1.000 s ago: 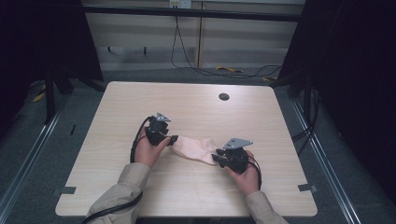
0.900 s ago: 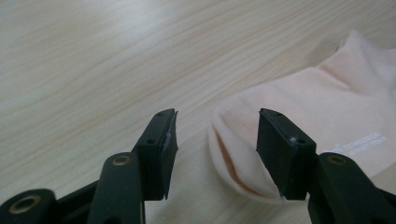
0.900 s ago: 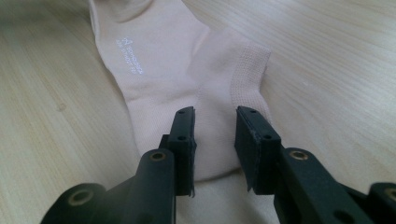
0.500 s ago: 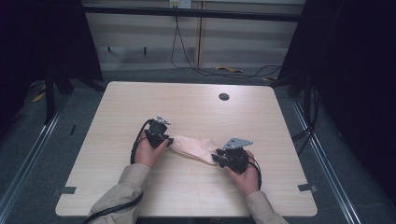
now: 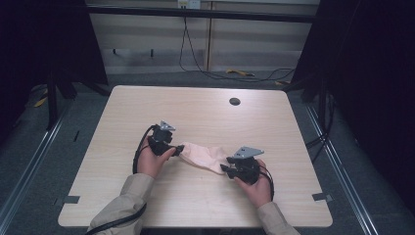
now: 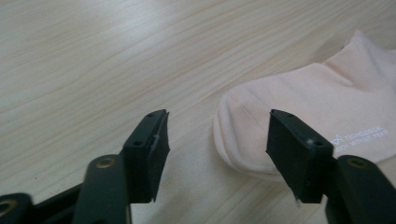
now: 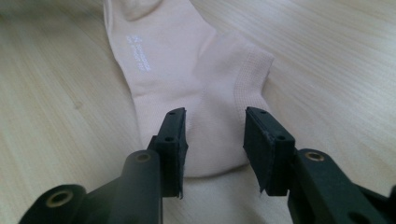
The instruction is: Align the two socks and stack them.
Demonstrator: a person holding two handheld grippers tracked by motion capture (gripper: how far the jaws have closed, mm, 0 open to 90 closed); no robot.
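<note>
On the pale wood counter (image 5: 122, 122), near its front middle: pink sock (image 5: 203, 155) lying flat, stretched crosswise between both grippers. Small white lettering printed on the sock's side.

Left gripper (image 5: 177, 149) at the sock's rounded toe end; jaws wide apart, toe (image 6: 243, 140) lying between them, nearer the one jaw, not pinched. Held in left hand (image 5: 152, 161), cable looping back beside the sleeve.

Right gripper (image 5: 225, 168) at the opposite end; jaws apart, straddling the curved heel edge (image 7: 212, 154), fabric flat on the counter between them, ribbed cuff band just beyond. No clamp on the cloth. Held in right hand (image 5: 254, 186), grey three-cornered plate on top.

Small dark round hole (image 5: 235, 101) toward the counter's far edge, well apart from the sock.
</note>
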